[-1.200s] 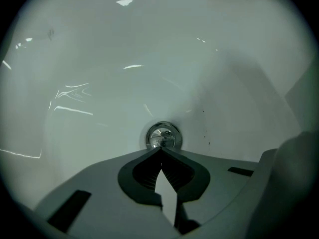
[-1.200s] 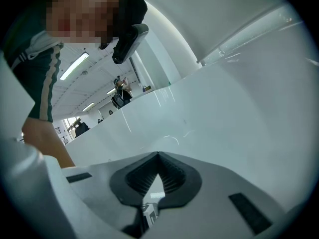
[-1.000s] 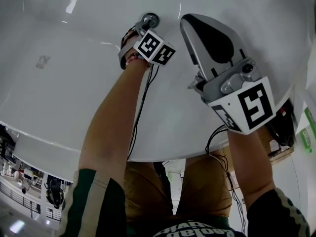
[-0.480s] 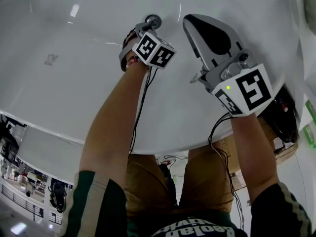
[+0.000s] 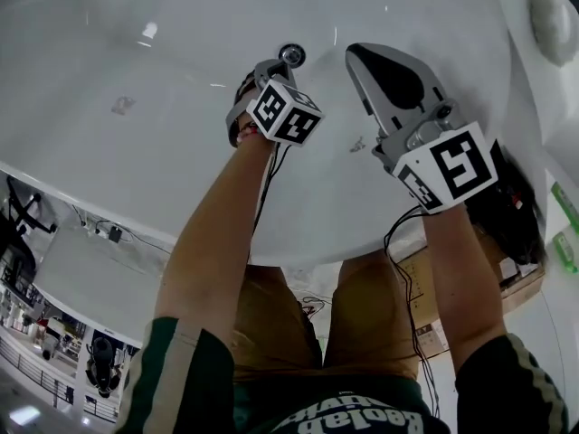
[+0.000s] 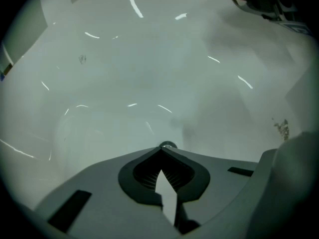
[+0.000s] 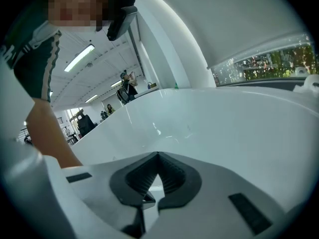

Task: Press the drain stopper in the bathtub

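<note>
Left gripper [image 6: 160, 149] jaws are pinched shut on nothing, tips right at the chrome drain stopper [image 5: 291, 55] low in the bathtub [image 5: 127, 161] and hiding most of it, right gripper [image 7: 158, 155] likewise closed and empty just beside, shirt print cut off, unreadable.

A lit strip light [image 7: 79, 58] is seen on the ceiling; below it, distant people [image 7: 127, 86] are glimpsed standing.

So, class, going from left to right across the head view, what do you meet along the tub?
Smudge → left gripper → right gripper → grey oval fitting. The drain stopper overlaps the left gripper, so it is left out.
</note>
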`<action>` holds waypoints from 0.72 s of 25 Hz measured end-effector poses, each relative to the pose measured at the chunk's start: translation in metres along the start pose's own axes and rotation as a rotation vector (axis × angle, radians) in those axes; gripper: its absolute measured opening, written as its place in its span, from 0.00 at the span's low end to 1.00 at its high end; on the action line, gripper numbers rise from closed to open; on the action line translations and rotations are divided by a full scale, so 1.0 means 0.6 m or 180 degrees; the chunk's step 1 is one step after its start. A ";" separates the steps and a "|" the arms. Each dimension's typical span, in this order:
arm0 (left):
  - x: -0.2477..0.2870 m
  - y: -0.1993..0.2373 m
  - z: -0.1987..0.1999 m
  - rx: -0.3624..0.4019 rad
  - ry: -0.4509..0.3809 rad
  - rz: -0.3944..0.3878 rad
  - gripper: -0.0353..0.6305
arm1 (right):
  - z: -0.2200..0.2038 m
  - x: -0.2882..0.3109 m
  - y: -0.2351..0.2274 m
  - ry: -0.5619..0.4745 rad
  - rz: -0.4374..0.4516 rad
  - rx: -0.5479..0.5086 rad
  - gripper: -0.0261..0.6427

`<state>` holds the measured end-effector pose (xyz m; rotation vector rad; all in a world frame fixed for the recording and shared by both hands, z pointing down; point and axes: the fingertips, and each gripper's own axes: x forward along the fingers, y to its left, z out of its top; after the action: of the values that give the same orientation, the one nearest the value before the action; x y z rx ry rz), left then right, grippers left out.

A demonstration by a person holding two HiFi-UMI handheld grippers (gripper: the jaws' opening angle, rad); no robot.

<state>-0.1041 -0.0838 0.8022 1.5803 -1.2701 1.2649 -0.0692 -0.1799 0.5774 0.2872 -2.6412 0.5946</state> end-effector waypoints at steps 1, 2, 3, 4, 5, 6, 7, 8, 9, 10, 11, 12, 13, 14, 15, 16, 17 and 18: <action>-0.011 0.001 0.006 -0.0030 -0.0037 -0.0006 0.06 | 0.003 -0.001 0.005 0.0005 0.0017 -0.0010 0.06; -0.022 0.003 0.012 -0.0058 -0.0074 -0.0011 0.06 | 0.005 -0.003 0.009 0.0019 0.0025 -0.0028 0.06; -0.035 0.004 0.018 -0.0076 -0.0110 -0.0013 0.06 | 0.007 -0.005 0.014 0.0039 0.0027 -0.0044 0.06; -0.048 0.005 0.024 -0.0081 -0.0145 -0.0009 0.06 | 0.008 -0.007 0.018 0.0065 0.0025 -0.0060 0.06; -0.061 0.007 0.029 -0.0082 -0.0181 0.0005 0.06 | 0.010 -0.010 0.023 0.0092 0.0024 -0.0080 0.06; -0.075 0.011 0.035 -0.0090 -0.0219 0.0026 0.06 | 0.013 -0.013 0.027 0.0114 0.0026 -0.0104 0.06; -0.090 0.015 0.040 -0.0109 -0.0260 0.0044 0.06 | 0.016 -0.016 0.032 0.0129 0.0032 -0.0124 0.06; -0.106 0.018 0.045 -0.0138 -0.0303 0.0057 0.06 | 0.020 -0.020 0.037 0.0141 0.0043 -0.0137 0.06; -0.122 0.021 0.049 -0.0168 -0.0348 0.0065 0.06 | 0.022 -0.023 0.042 0.0152 0.0055 -0.0141 0.06; -0.138 0.024 0.054 -0.0192 -0.0398 0.0073 0.06 | 0.025 -0.025 0.045 0.0164 0.0063 -0.0138 0.06; -0.153 0.027 0.060 -0.0207 -0.0459 0.0080 0.06 | 0.028 -0.027 0.047 0.0173 0.0063 -0.0136 0.06; -0.169 0.029 0.068 -0.0211 -0.0530 0.0085 0.06 | 0.031 -0.028 0.047 0.0177 0.0053 -0.0140 0.06; -0.185 0.031 0.077 -0.0208 -0.0608 0.0086 0.06 | 0.036 -0.031 0.048 0.0178 0.0040 -0.0149 0.06; -0.202 0.033 0.086 -0.0204 -0.0683 0.0082 0.06 | 0.040 -0.033 0.050 0.0180 0.0029 -0.0161 0.06; -0.219 0.034 0.092 -0.0204 -0.0750 0.0073 0.06 | 0.045 -0.036 0.055 0.0183 0.0021 -0.0176 0.06; -0.236 0.035 0.097 -0.0210 -0.0807 0.0061 0.06 | 0.050 -0.040 0.061 0.0187 0.0017 -0.0193 0.06; -0.253 0.037 0.100 -0.0218 -0.0862 0.0049 0.06 | 0.056 -0.043 0.068 0.0190 0.0016 -0.0212 0.06; -0.271 0.040 0.105 -0.0224 -0.0919 0.0045 0.06 | 0.063 -0.046 0.075 0.0188 0.0019 -0.0233 0.06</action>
<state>-0.1164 -0.1084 0.6285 1.7505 -1.4879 1.0133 -0.0704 -0.1542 0.5178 0.2365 -2.6011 0.4993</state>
